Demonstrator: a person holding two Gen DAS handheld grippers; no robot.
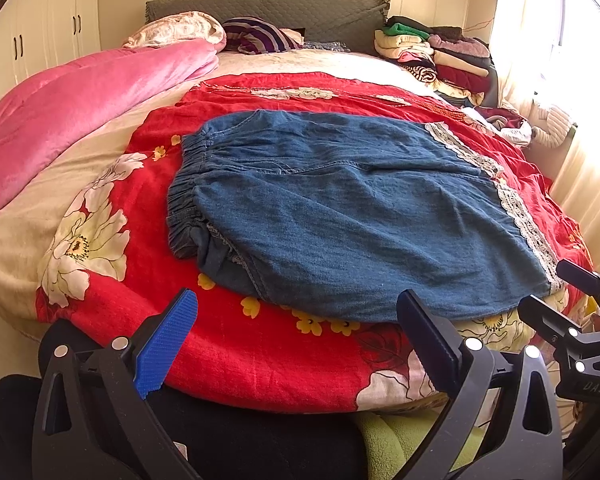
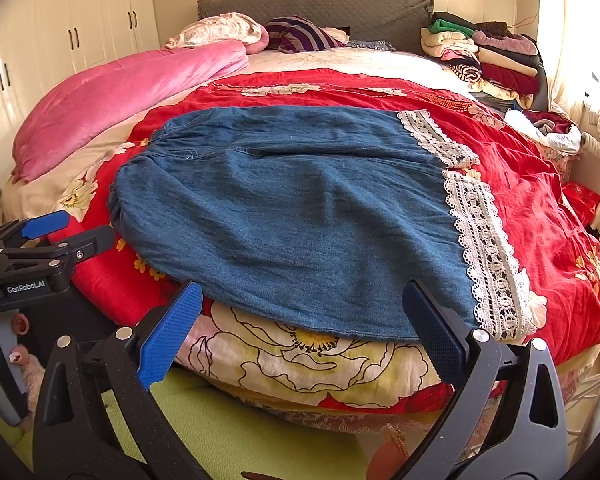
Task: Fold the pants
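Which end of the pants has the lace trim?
The right end of the denim pants: a white lace trim edges it. The left end is a gathered elastic waistband, no lace.

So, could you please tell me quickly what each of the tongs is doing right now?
Left tongs: open, holding nothing, just short of the denim pants.
Right tongs: open, holding nothing, at the pants' near edge.

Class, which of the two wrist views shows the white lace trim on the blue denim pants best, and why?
The right wrist view: the white lace trim on the blue denim pants lies large, its openwork pattern clear. The left wrist view shows the same trim narrower, at a glancing angle.
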